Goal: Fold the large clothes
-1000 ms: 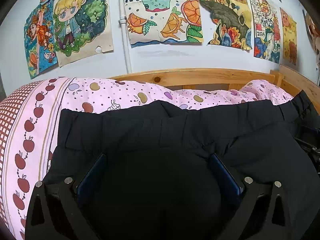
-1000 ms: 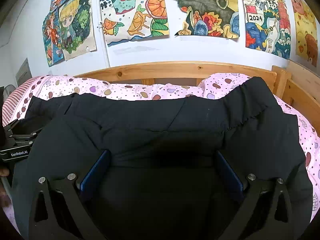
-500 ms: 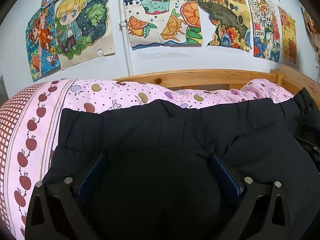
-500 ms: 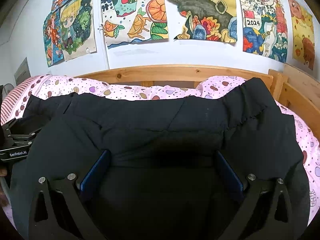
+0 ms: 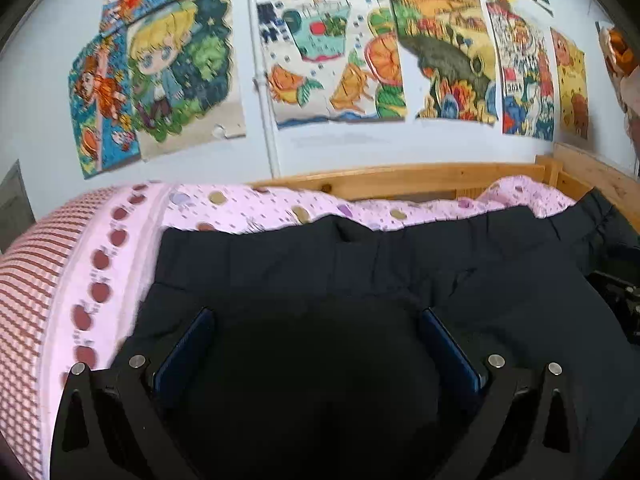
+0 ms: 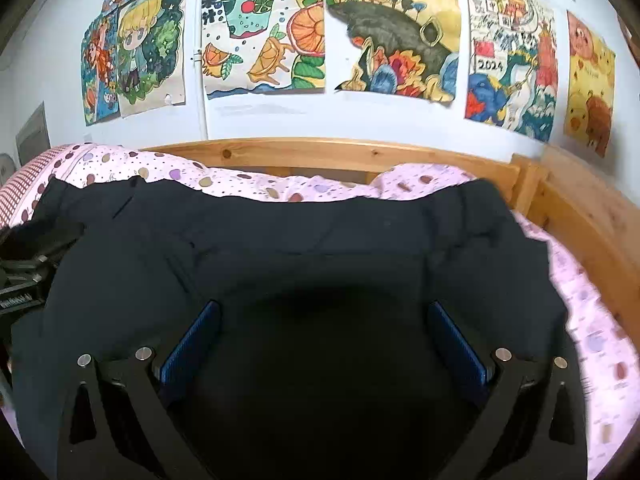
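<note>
A large black garment (image 5: 360,264) lies spread across a pink patterned bed sheet (image 5: 248,208); its gathered far edge runs along below the wooden headboard. My left gripper (image 5: 316,316) is low over the garment's left part, its blue pads (image 5: 188,344) wide apart with black cloth bulging between them. My right gripper (image 6: 324,308) is over the garment (image 6: 320,232) further right, also open, with dark cloth between its pads (image 6: 456,340). The left gripper's body (image 6: 24,280) shows at the left edge of the right wrist view.
A wooden headboard (image 6: 360,156) and a side rail (image 6: 592,232) border the bed at the back and right. Colourful drawings (image 6: 264,32) hang on the white wall. The sheet (image 6: 592,320) is bare to the right of the garment, and a checked, apple-print border (image 5: 60,280) runs along the left.
Both views have shifted slightly, with more wall in sight and motion blur at the sheet's edges. The garment lies where it did and both grippers keep their fingers apart.
</note>
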`<state>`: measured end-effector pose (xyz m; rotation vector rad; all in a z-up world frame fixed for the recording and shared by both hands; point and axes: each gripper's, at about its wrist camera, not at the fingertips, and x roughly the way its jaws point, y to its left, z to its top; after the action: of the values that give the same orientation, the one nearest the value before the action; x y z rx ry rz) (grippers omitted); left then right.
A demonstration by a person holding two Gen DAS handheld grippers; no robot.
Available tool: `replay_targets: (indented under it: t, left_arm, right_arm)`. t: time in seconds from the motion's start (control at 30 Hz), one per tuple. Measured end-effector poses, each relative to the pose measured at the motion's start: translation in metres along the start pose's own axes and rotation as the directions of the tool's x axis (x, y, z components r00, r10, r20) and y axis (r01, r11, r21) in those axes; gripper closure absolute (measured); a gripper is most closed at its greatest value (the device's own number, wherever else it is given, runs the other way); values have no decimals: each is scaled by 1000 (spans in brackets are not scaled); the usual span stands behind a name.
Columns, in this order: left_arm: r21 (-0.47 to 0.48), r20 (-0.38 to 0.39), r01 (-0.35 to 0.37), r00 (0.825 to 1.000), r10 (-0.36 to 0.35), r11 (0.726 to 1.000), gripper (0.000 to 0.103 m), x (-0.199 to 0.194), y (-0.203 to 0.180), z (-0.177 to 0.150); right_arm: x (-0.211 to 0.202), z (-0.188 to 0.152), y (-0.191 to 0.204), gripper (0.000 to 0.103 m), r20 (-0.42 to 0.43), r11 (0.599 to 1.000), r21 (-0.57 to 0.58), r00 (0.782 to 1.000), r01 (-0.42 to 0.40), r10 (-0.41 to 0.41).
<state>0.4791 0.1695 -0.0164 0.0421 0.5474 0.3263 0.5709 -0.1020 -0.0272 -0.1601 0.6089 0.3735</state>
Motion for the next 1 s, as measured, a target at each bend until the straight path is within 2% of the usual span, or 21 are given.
replay_targets:
  t: [0.1,0.2,0.27,0.4,0.5,0.63,0.77,0.87,1.0]
  left_arm:
    - [-31,20,2,1000,-1,1000,0,-15,19,7]
    - [-53,11,-60,998,60,997,0,-21,42,13]
    - [-70,-6,-99,995,98,993,0,-22,57,13]
    - [-124,-50,-98,994,92,987,0,-22,88,8]
    - [-149,-64,-23,998,13,989,0,-23,104,2]
    - [-127,-87,59,994,-70,990,0,-23,112,-6]
    - [-134,-135,146,977,-164,980,0,-20,119,-15]
    - [-155,-151,204,962,-227,967,0,-17,122,-23]
    - [-150,-178,268,940,-292,952,0,-14,123,-33]
  right_arm:
    - [-11,3,-22,2,5,999,41,1000,28,-28]
    - [-17,2,-50,2,-14,994,88,998,67,-66]
    - [-20,0,-72,2,-35,988,142,998,60,-56]
    - [-19,-10,-110,2,-72,963,267,997,48,-30]
    - [-19,-21,-126,2,-74,947,321,997,25,-1]
    - [-20,-29,-136,2,-65,940,338,995,-44,70]
    - [-14,-36,-139,2,-96,939,321,982,-124,163]
    - [-5,-43,-133,2,-173,960,251,970,-124,170]
    - [9,-49,-130,2,-219,953,252,949,-168,225]
